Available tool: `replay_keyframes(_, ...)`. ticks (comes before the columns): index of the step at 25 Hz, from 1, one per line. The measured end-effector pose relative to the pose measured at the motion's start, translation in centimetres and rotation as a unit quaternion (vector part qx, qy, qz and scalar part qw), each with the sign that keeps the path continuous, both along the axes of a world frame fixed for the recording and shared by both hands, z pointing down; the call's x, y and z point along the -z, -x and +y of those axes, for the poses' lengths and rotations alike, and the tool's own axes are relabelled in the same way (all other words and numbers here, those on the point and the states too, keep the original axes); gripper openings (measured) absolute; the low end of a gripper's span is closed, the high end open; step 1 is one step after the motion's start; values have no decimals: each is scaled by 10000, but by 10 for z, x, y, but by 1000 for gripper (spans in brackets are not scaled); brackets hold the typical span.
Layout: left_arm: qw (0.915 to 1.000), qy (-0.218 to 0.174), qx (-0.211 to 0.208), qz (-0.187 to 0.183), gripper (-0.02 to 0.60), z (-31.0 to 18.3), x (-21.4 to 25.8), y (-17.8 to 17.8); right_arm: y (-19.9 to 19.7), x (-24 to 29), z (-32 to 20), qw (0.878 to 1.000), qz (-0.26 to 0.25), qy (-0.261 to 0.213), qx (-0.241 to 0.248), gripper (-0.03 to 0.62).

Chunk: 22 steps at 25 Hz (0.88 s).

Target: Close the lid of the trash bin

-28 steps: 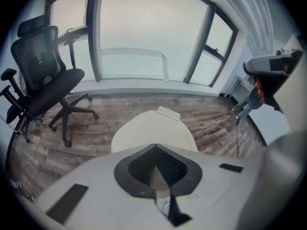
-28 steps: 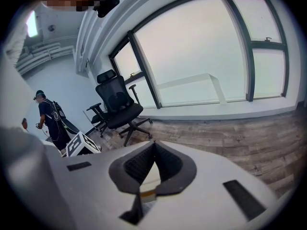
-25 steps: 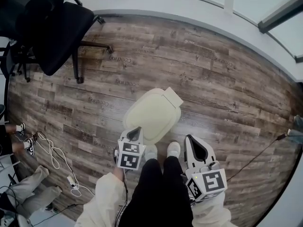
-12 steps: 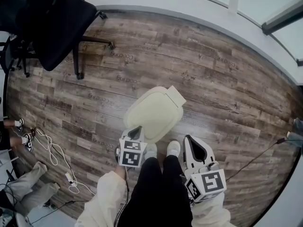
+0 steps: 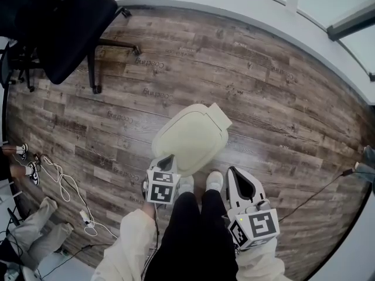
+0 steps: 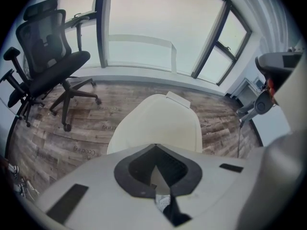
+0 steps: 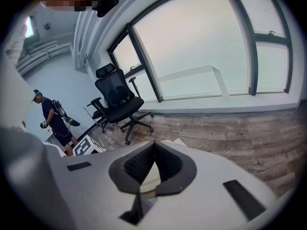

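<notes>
- Down on the floor [image 5: 281,98], just past the person's shoes [image 5: 214,182], stands the bin [image 5: 190,138]. We look at its cream lid [image 6: 158,123] from above.
- The lid looks flat on top of the bin, and I see no dark gap round its edge. So I think it is already shut, or very nearly.
- A small flap [image 5: 218,117] sticks out on the far side of the lid. It may be the hinge or a handle; I can't tell which.
- The left claw [image 5: 169,158] is closed, with nothing in it. It hangs right at the near left edge of the lid, but I can't tell if it touches. It points forward over the lid, which is a good spot to press down from.
- A closed claw makes sense here, because you push a lid down and don't need to pinch it.
- The right claw [image 5: 235,173] is closed too and holds nothing. It sits to the right of the bin, beside the person's right leg. I think it is kept out of the way because one claw is enough for this job.
- A black chair [image 5: 64,34] is far off to the left, and cables [image 5: 64,189] lie on the floor at the left. Nothing is close enough to bump the bin.
</notes>
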State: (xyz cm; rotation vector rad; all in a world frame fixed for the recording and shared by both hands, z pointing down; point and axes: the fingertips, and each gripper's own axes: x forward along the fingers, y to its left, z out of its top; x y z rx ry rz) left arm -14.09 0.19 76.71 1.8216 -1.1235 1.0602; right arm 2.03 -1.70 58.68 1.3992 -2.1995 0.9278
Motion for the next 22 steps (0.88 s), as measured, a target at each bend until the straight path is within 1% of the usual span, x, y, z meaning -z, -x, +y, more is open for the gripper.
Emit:
replay_keyframes(5,9999,112,-22,16,6,0,-11,1,2,-7,-5,10000,-6,69,34,23)
replay_keyframes(13,9992,408,-22,-22,6,2,-28,3,1,-22,-15,9998,-2,215,11,23)
replay_keyframes(22,9992,383,-54,51,8,-2,-37,4,7,-32,-22,9995,-7,320,70,23)
